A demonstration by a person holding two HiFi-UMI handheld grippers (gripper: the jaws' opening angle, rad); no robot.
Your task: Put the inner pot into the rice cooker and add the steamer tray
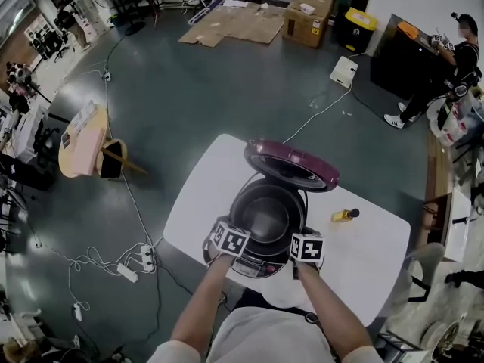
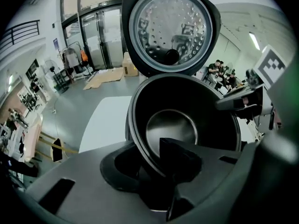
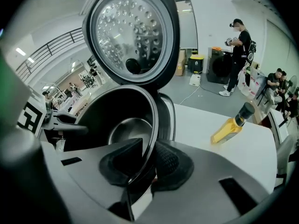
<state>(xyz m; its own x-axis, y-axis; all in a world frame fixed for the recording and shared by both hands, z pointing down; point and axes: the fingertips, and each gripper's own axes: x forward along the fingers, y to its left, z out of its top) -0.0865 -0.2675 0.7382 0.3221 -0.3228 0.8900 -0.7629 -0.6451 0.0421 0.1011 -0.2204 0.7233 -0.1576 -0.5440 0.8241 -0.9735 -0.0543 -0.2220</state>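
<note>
The rice cooker point(image 1: 261, 267) stands on the white table point(image 1: 200, 195) with its maroon lid point(image 1: 291, 165) swung up. The dark inner pot point(image 1: 266, 214) sits in the cooker's body. I cannot tell whether it rests fully down. My left gripper point(image 1: 231, 240) is at the pot's left rim. In the left gripper view the rim point(image 2: 140, 143) runs between the jaws of the left gripper point(image 2: 152, 164) with a gap on one side. My right gripper point(image 1: 306, 246) is at the right rim. In the right gripper view the pads of the right gripper point(image 3: 149, 164) press on the rim point(image 3: 153, 125). No steamer tray is in view.
A small bottle of yellow oil point(image 1: 345, 215) lies on the table right of the cooker. A power cord runs from the cooker's back over the table edge to the floor. A person point(image 3: 240, 55) stands far behind by a dark cabinet. A wooden stool point(image 1: 83, 146) stands at the left.
</note>
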